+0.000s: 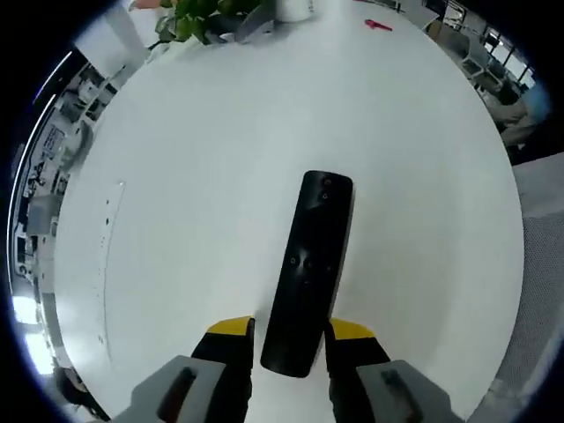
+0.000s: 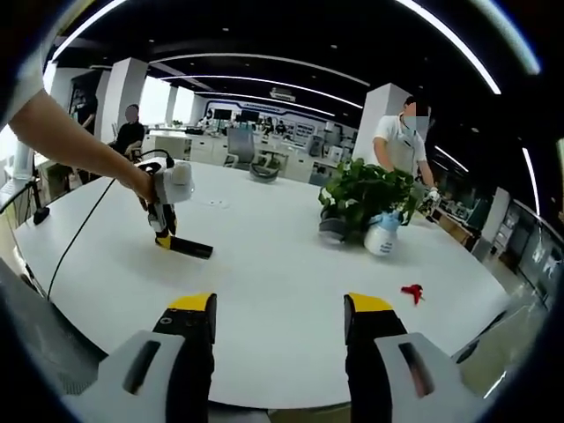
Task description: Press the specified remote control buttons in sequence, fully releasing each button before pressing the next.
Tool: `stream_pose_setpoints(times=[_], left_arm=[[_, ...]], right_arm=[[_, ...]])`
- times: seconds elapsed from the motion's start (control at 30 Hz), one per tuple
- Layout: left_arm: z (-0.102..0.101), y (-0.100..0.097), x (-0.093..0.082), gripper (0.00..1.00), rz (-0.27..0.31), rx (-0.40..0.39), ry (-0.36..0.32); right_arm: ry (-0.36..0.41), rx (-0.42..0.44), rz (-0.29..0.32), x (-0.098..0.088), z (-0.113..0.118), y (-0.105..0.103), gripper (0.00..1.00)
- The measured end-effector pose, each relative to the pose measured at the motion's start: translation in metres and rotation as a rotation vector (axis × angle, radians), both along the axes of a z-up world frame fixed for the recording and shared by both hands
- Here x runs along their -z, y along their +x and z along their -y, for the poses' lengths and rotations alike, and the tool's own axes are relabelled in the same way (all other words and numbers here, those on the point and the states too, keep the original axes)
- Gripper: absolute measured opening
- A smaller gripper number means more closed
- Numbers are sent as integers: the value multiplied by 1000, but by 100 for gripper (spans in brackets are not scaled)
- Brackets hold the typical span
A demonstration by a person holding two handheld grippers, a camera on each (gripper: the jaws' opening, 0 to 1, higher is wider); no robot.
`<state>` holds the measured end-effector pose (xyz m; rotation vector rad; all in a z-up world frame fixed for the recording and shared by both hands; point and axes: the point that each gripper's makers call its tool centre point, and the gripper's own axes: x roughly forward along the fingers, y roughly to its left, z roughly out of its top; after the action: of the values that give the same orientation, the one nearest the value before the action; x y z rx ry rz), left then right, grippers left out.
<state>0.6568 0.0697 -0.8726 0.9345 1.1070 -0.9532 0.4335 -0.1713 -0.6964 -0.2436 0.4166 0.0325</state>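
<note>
Currently you are clamping the left gripper (image 1: 291, 339) on the near end of the remote (image 1: 310, 269), steadying it on the white table (image 1: 194, 176), while the right gripper (image 2: 280, 317) is hanging well back, jaws apart, holding nothing.

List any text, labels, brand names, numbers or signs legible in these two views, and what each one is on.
None can be read.
Remote control, between the left gripper's jaws: buttons show as faint marks, with no legible symbols or brand.
White spray bottle beside the potted plant: no readable label.
Screens and panels in the far office background: too small and blurred.
White table: faint specks, not legible text.
</note>
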Motion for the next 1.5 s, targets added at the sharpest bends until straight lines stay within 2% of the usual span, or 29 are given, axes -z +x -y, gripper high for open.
stream_pose_setpoints(times=[0.1,0.2,0.3,0.4,0.47,0.53,0.57,0.6,0.67,0.73,0.87,1.03,1.1,1.3,1.5], left_arm=[[-3,9,-5,43,95,-21,-11],[-5,8,-5,45,117,-70,-50],[-10,14,-7,50,170,-118,-77],[-16,13,-11,63,220,-159,-80],[-14,12,-13,76,234,-201,-121],[-15,10,-20,75,270,-205,-149],[-18,11,-24,76,306,-212,-157],[-19,6,-26,76,290,-217,-157],[-16,0,-31,81,270,-263,-221],[-17,-9,-38,84,253,-288,-255],[-20,-19,-65,86,321,-332,-346],[-29,-35,-89,96,354,-373,-432],[-31,-46,-97,100,367,-385,-452],[-47,-65,-101,100,388,-418,-462],[-68,-82,-122,100,438,-486,-513]], right_arm=[[1,0,0,0,0,0,61],[5,-1,2,0,0,0,60],[1,-12,-1,0,-2,1,60],[-1,-15,-3,1,-3,0,60],[0,-13,0,0,-2,0,59],[1,-9,1,0,-1,0,59],[2,-8,3,-1,-1,0,59],[3,-8,4,-1,-1,0,59],[5,-9,7,-1,-1,0,60],[9,-11,9,-2,-2,0,61],[20,-30,15,-3,-6,0,64],[53,-44,31,-6,-10,0,70],[62,-46,36,-7,-11,0,71],[75,-64,40,-9,-14,0,76],[108,-76,62,-13,-18,1,86]])
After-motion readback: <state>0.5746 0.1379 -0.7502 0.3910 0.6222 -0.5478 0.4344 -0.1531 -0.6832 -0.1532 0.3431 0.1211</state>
